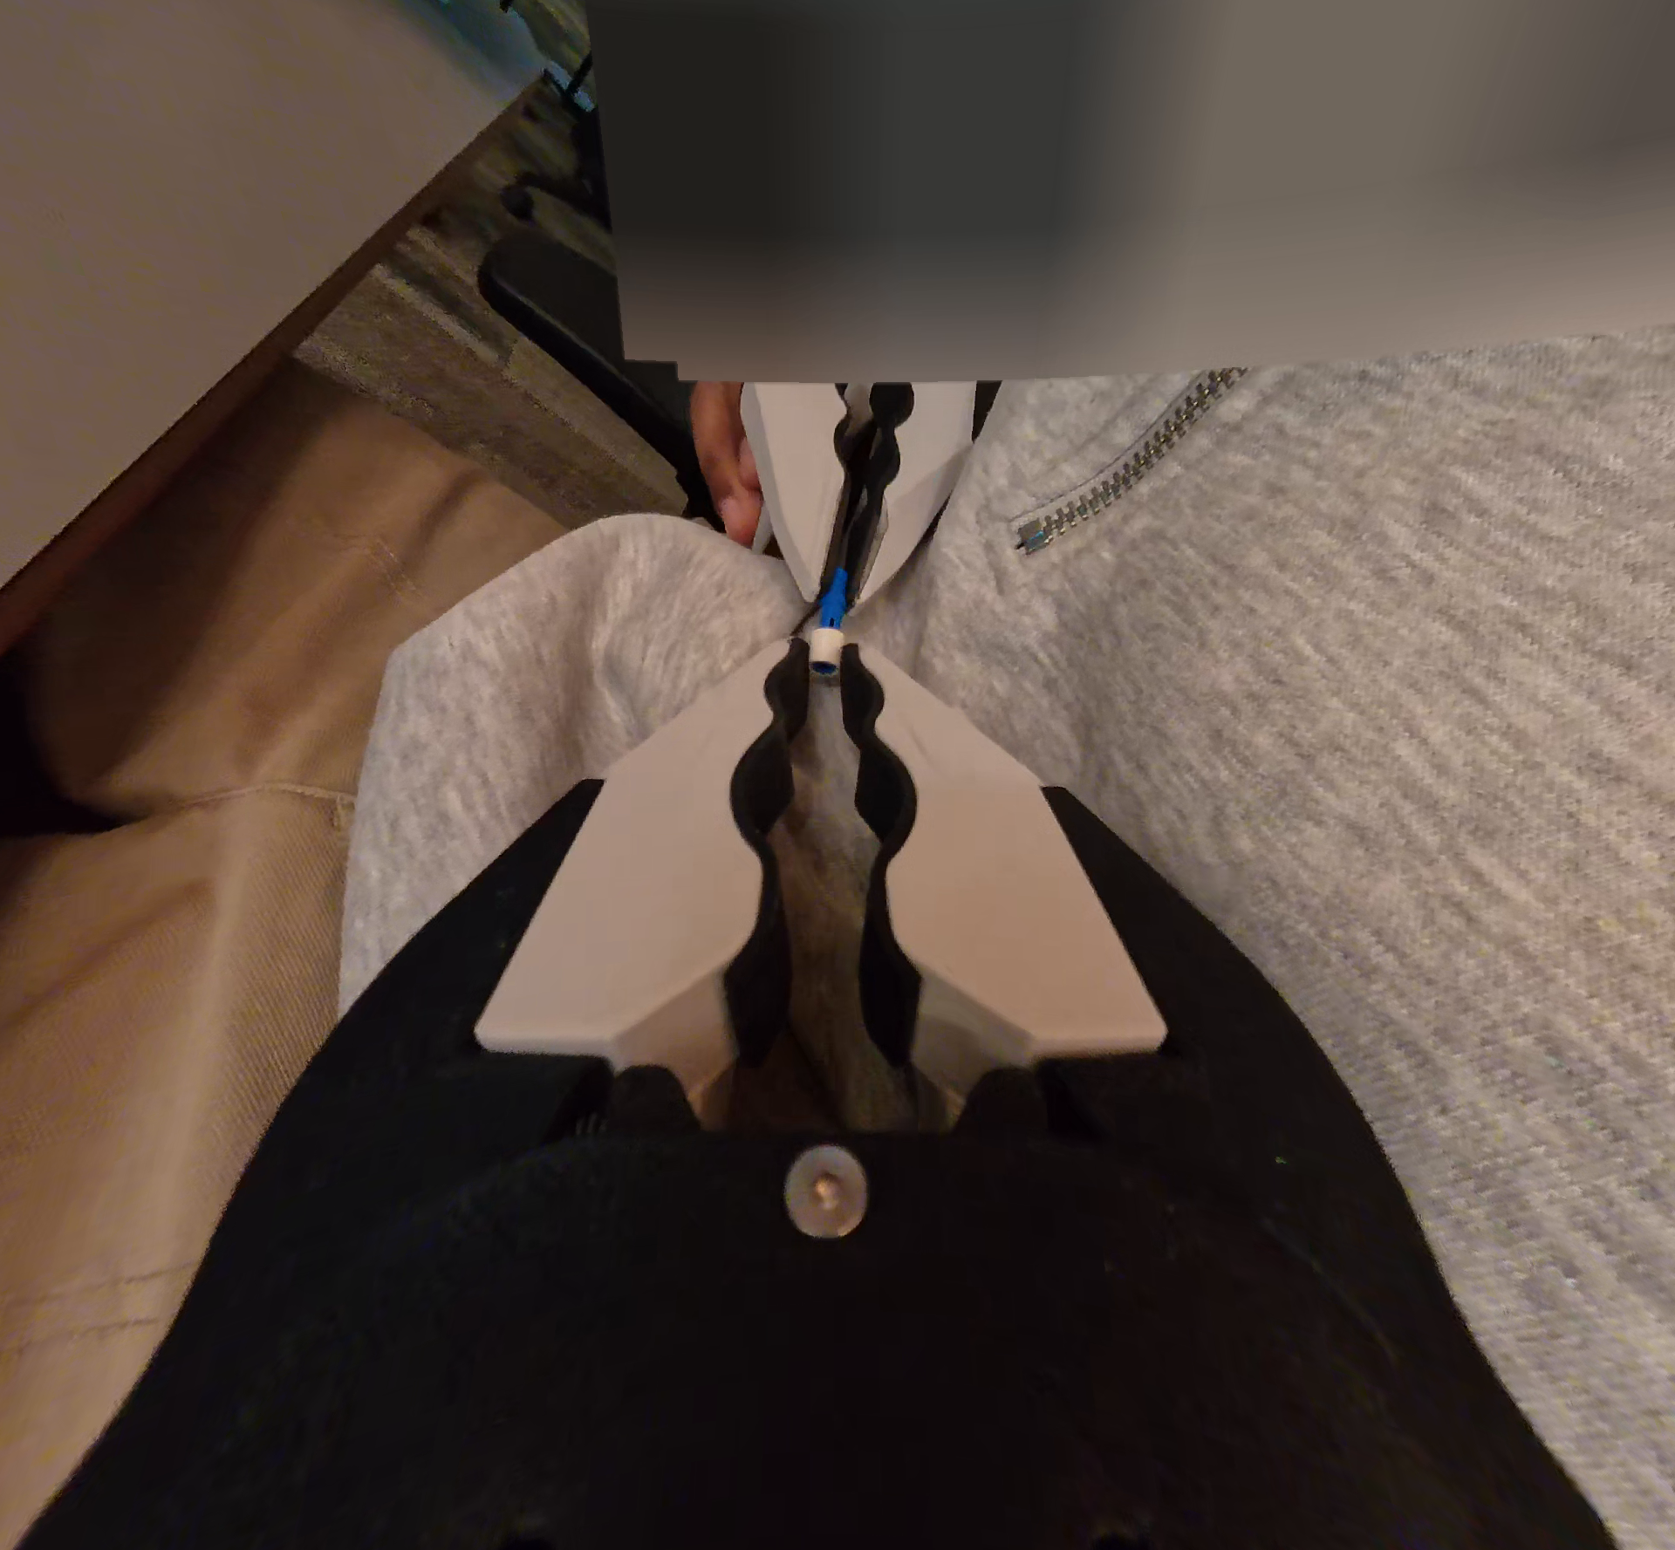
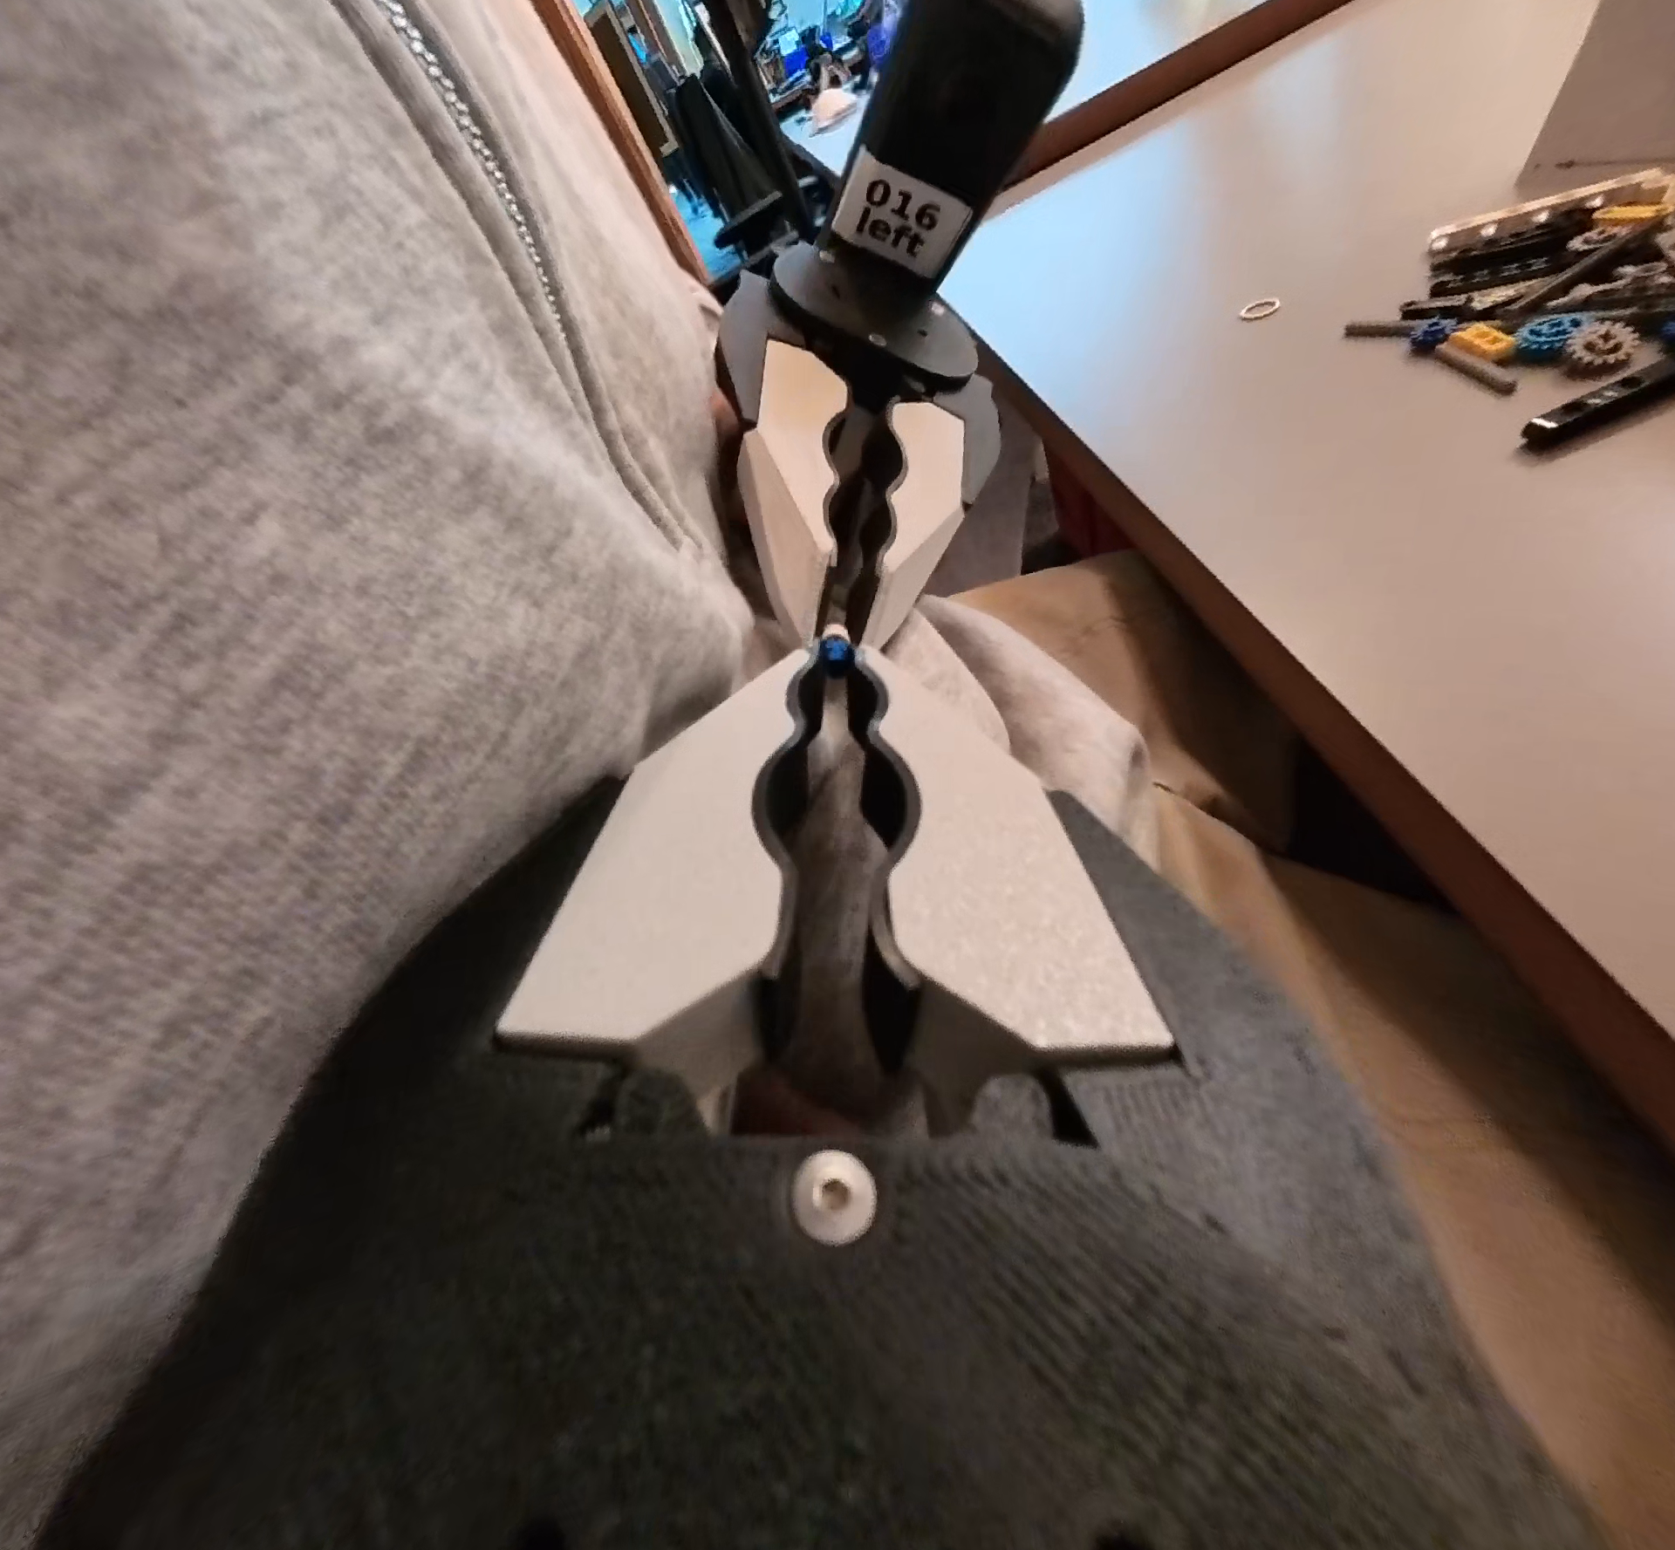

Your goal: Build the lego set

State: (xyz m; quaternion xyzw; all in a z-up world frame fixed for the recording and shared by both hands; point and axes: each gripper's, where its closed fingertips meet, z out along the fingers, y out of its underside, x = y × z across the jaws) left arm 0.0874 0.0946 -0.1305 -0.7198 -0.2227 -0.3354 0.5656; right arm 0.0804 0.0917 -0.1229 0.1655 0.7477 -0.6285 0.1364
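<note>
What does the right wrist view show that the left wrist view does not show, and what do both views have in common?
Only the right wrist view shows the pile of lego pieces and a small ring on the table.

Only the left wrist view shows the white sleeve clearly, gripped by the left gripper.

Both show the two grippers tip to tip, the blue pin in the right gripper, and the grey hoodie.

Dim warm indoor light, soft motion blur, fisheye-stretched edges.
</note>
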